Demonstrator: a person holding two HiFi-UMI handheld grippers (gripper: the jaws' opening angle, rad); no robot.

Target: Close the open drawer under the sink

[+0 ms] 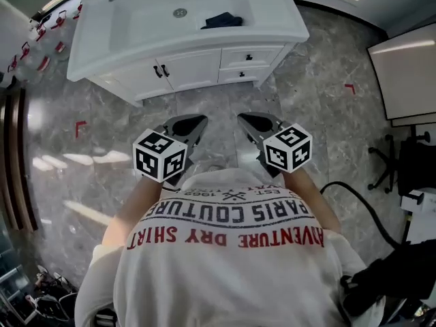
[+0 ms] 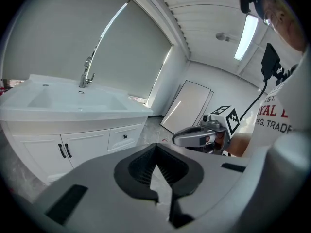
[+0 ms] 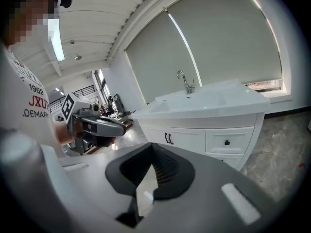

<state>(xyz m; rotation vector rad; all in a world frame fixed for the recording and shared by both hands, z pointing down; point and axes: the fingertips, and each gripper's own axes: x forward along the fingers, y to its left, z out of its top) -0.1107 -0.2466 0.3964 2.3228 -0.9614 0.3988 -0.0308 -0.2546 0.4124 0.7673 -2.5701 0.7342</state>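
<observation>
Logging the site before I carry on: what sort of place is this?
Probably a bathroom mock-up in a lab or showroom: white sink vanity, faucet, marble-look floor, yet a white panel leans nearby.

You stand on a glossy grey marbled tile floor (image 1: 320, 121) that carries the white sink vanity cabinet (image 1: 197, 67) ahead of you, a small red tape corner mark (image 1: 80, 128) to its left, another red tape corner (image 1: 349, 87) to its right and a looping black cable (image 1: 344, 184) beside you, while a dark crumpled cloth (image 1: 223, 20) lies on the vanity's white countertop (image 1: 272, 12).

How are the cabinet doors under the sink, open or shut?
Shut. Both cabinet doors lie flush, their black handles side by side at the seam, with no gap showing.
</observation>
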